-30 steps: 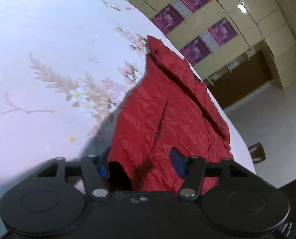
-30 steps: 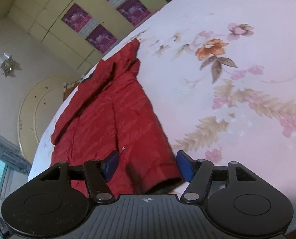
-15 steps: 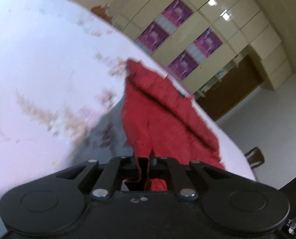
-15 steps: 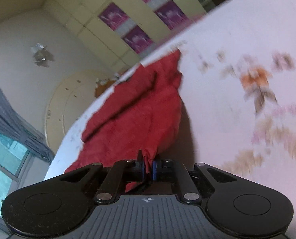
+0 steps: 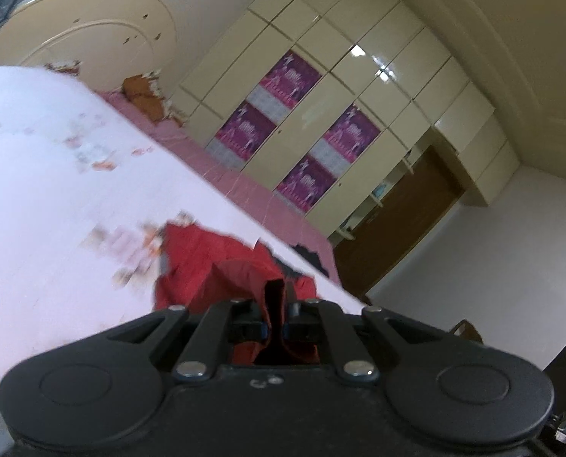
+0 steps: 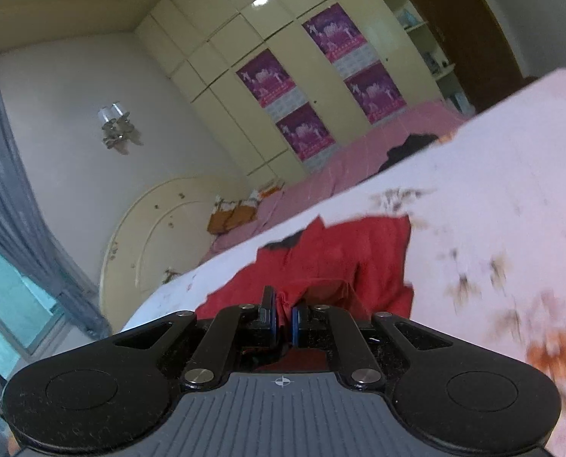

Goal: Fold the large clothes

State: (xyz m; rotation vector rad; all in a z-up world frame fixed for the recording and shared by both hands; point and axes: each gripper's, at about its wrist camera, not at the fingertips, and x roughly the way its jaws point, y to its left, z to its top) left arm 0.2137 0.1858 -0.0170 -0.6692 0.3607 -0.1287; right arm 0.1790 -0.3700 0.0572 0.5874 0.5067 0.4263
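The left gripper (image 5: 274, 327) is pinched tight on a fold of the red jacket (image 5: 222, 270), and the cloth stands up in a thin ridge between its two black fingers (image 5: 244, 325). The right gripper (image 6: 283, 323) is also squeezed closed on the red jacket (image 6: 343, 262), with a bunched bit of red cloth caught between its blue pads (image 6: 270, 321). The part of the jacket near both grippers is lifted up, and the rest of it lies on the bed cover (image 5: 54, 209), which is pale pink with flowers on it. In the right view the jacket spreads away from the gripper toward the far edge of the bed cover (image 6: 511, 190). The flowers look smeared and blurry in both views. Past the pale cover there is a darker pink sheet (image 6: 340, 167) with something dark (image 6: 408, 148) lying on it. Orange pillows (image 6: 233, 219) sit by a round cream headboard (image 6: 157, 236). A big cream wardrobe (image 5: 359, 87) stands behind the bed with purple posters (image 5: 290, 76) stuck on its doors. A lamp (image 6: 117, 123) hangs on the white wall, and a grey curtain (image 6: 20, 221) hangs by the window.
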